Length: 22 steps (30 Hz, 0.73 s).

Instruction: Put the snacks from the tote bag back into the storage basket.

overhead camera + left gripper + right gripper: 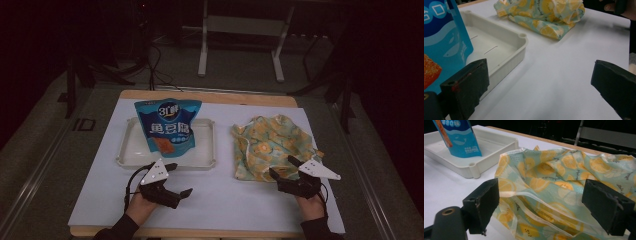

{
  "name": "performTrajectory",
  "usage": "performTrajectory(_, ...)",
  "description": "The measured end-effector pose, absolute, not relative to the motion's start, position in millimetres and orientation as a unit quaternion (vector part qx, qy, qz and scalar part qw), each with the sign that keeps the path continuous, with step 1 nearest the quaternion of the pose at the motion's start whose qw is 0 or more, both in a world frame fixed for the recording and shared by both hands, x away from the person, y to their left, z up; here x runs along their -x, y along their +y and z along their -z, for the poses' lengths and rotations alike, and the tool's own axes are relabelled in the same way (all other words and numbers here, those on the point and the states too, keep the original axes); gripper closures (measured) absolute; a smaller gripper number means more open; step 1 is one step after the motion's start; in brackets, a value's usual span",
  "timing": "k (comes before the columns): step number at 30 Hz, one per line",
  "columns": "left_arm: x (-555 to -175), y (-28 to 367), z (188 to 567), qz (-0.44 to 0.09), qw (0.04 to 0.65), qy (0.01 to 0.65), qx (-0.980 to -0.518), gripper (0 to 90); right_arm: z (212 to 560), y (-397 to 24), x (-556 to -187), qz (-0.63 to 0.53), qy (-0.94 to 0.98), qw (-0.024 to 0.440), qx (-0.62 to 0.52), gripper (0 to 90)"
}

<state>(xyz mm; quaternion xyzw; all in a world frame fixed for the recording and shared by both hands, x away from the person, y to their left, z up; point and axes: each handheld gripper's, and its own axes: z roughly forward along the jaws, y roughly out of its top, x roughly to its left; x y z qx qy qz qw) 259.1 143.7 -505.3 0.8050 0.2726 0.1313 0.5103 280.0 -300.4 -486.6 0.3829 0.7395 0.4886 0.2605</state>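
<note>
While the room behind is too dark to make out, the counter point(220, 200) shows fine: a blue snack pouch point(167, 125) stands in the white tray point(131, 150), its top cut off in both gripper views. The left gripper point(181, 179) sits just in front of the tray, fingers spread with nothing between them. The right gripper point(283, 166) is at the near edge of the lemon-print bag point(267, 140), fingers wide apart, not gripping it.

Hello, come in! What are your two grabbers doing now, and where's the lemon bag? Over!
Left gripper open near tray. Right gripper open at lemon bag, fingers either side. Snack pouch upright in tray.
</note>
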Motion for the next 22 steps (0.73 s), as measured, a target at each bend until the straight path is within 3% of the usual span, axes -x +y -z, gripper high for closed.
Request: performTrajectory(22, -258.5, 144.7, 504.1, -0.133, 0.512, 0.271, -0.804, 2.3, 486.7, -301.9, -280.5, -0.490, 0.738, 0.262, -0.382, 14.7)
